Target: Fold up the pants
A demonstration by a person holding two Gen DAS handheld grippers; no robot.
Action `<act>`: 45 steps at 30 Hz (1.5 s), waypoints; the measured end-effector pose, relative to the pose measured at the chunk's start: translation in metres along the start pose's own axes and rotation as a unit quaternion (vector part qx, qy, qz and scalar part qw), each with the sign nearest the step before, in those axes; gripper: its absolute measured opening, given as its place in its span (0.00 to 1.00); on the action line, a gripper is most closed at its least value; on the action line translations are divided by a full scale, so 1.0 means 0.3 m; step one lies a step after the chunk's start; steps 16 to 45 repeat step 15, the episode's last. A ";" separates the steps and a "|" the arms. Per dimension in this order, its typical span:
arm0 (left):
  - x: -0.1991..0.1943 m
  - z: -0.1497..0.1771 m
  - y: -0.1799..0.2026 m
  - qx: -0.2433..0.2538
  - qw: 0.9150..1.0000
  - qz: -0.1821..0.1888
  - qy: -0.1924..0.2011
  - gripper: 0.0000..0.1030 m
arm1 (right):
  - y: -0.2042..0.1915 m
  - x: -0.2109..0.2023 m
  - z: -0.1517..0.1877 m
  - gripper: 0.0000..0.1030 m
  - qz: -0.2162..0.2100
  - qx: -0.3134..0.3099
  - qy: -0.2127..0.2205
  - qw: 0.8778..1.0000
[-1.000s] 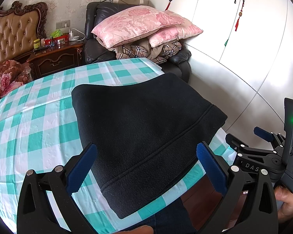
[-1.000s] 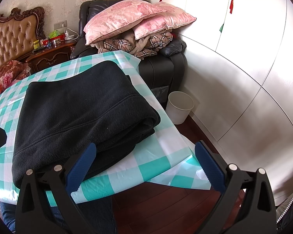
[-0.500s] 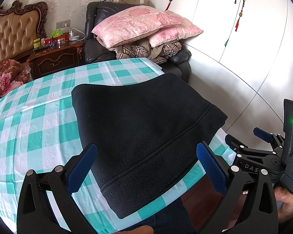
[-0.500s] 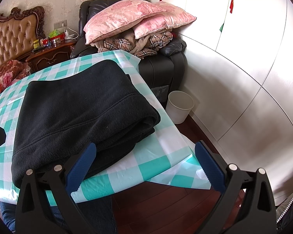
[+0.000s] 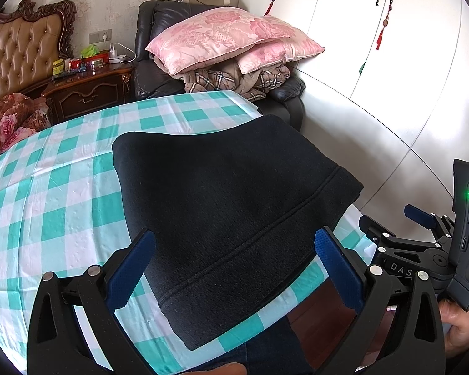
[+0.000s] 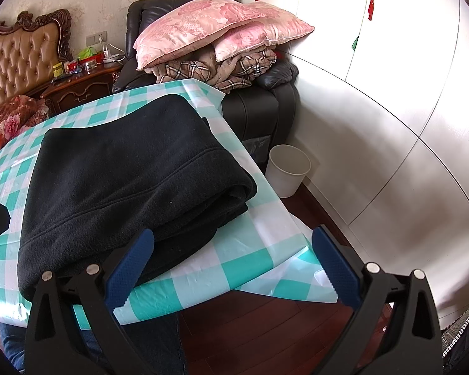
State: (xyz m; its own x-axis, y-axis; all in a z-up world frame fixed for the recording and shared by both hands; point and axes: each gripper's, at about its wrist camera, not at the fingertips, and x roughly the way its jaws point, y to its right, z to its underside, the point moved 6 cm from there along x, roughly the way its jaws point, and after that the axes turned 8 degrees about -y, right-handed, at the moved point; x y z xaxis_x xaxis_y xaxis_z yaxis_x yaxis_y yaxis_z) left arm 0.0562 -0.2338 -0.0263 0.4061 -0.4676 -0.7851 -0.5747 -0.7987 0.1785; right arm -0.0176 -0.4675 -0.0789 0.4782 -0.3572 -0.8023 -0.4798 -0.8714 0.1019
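"DAS" reads on the right gripper (image 5: pixel 400 218), whose fingers are spread and empty like the left gripper (image 5: pixel 234 264), while the folded pants (image 6: pixel 131 184) lie at the tabletop's (image 6: pixel 247 265) near right corner, overhanging the near edge, bare cloth leftward.

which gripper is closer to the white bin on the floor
Right. The right gripper hangs past the table's corner, over the floor on the side where the white bin stands. The left gripper hovers over the folded black pants, further from that side.
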 end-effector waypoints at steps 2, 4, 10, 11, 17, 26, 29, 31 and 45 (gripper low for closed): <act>0.004 0.003 0.002 0.000 1.000 0.001 0.000 0.96 | 0.000 0.000 0.000 0.98 0.000 0.000 0.000 1.000; -0.002 0.003 0.016 0.012 1.000 -0.003 0.011 0.96 | -0.003 -0.001 0.005 0.98 -0.001 0.000 0.000 1.000; 0.008 -0.011 0.025 0.015 1.000 0.009 0.010 0.96 | -0.002 0.005 0.014 0.98 0.000 0.000 -0.001 1.000; 0.008 -0.012 0.015 0.014 1.000 0.010 0.007 0.96 | -0.001 0.010 0.011 0.98 0.000 0.001 -0.002 1.000; -0.055 -0.009 -0.135 -0.010 0.999 -0.022 0.024 0.96 | 0.008 0.027 0.024 0.98 -0.009 0.015 -0.003 1.000; -0.055 -0.009 -0.135 -0.010 0.999 -0.022 0.024 0.96 | 0.008 0.027 0.024 0.98 -0.009 0.015 -0.003 1.000; -0.055 -0.009 -0.135 -0.010 0.999 -0.022 0.024 0.96 | 0.008 0.027 0.024 0.98 -0.009 0.015 -0.003 1.000; -0.055 -0.009 -0.135 -0.010 0.999 -0.022 0.024 0.96 | 0.008 0.027 0.024 0.98 -0.009 0.015 -0.003 1.000; -0.055 -0.009 -0.135 -0.010 0.999 -0.022 0.024 0.96 | 0.008 0.027 0.024 0.98 -0.009 0.015 -0.003 1.000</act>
